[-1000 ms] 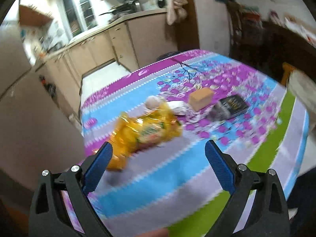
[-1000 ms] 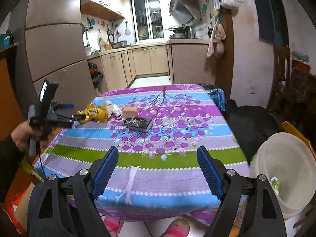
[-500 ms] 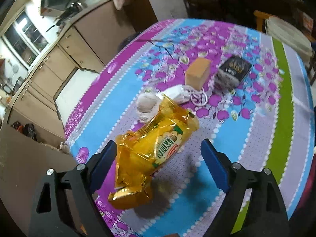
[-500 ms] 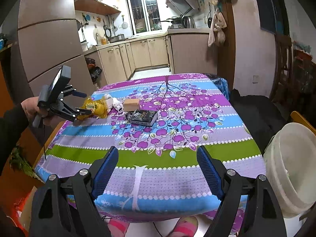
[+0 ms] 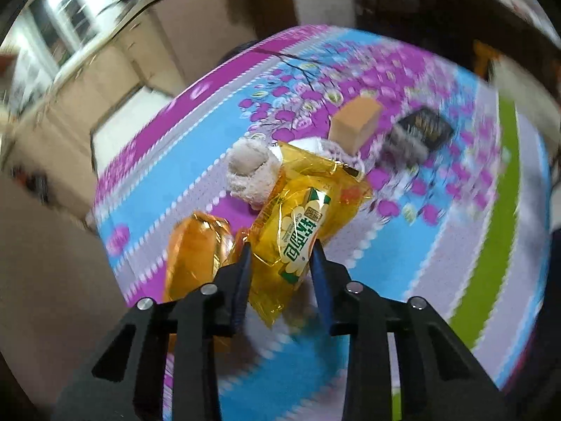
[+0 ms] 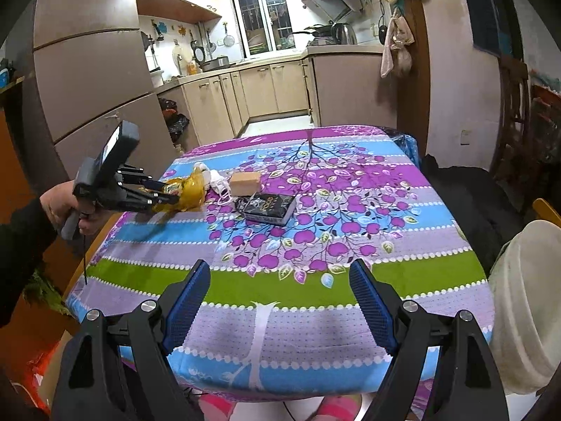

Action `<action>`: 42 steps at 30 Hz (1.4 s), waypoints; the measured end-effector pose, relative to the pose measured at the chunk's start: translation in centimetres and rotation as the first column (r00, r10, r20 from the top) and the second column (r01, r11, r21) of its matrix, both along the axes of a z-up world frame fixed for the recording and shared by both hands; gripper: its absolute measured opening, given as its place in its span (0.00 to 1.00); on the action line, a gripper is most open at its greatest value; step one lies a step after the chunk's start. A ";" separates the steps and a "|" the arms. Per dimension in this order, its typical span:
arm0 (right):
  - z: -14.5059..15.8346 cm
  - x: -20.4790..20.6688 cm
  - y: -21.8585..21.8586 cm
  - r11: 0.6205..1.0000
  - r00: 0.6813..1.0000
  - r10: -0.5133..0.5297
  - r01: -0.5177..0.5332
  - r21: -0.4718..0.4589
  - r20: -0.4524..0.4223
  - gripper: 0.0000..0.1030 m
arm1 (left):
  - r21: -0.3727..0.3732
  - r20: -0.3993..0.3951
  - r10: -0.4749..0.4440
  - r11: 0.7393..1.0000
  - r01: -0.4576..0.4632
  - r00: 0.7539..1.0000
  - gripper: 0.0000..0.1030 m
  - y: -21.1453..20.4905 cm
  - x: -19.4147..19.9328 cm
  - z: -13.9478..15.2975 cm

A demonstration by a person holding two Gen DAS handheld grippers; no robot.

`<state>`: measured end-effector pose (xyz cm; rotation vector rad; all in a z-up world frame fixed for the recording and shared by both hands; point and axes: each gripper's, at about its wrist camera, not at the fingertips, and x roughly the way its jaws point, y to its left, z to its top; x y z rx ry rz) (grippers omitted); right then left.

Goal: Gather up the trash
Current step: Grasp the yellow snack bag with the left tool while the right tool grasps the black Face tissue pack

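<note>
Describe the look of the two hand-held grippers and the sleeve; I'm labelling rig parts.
Both hand-held grippers, left and right, have black angular frames with silver bolts and blue ribbed finger pads. The left carries a dark, flat block on top and a thin black cable hanging below. The sleeve is black.

Light: indoor and even in the right wrist view, brightest at the kitchen window (image 6: 268, 14) far beyond the jaws.
Glare: window panes blown out; the yellow wrapper (image 5: 298, 224) between the left jaws glints.
Shadow: soft dark patch on the desk (image 6: 315, 280) under the left gripper (image 6: 159, 194).
Blur: left wrist view smeared, worst toward its rim.
Distortion: fisheye bends cabinets; corners black.
</note>
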<state>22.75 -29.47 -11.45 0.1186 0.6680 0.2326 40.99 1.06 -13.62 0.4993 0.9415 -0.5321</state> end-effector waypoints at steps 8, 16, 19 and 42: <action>-0.4 0.5 0.4 0.997 0.997 0.079 -0.078 0.017 -0.017 0.79 | -0.117 -0.100 0.058 0.991 -0.070 0.993 0.29 -0.4 -6.0 -0.1; 0.0 6.5 3.8 0.929 0.941 0.327 -0.337 -0.154 -0.084 0.79 | -0.074 -0.078 0.017 0.997 -0.023 0.997 0.34 -1.8 -6.4 -0.8; 0.3 9.7 5.0 0.884 0.911 0.394 -0.411 -0.222 -0.118 0.79 | -0.057 -0.064 -0.013 0.998 0.010 0.998 0.41 -2.3 -6.2 -0.5; -6.0 22.4 10.1 0.707 0.768 0.495 -0.628 -0.325 -0.407 0.52 | -0.003 -0.133 -0.166 0.986 0.167 0.977 0.41 -5.0 -4.1 -2.1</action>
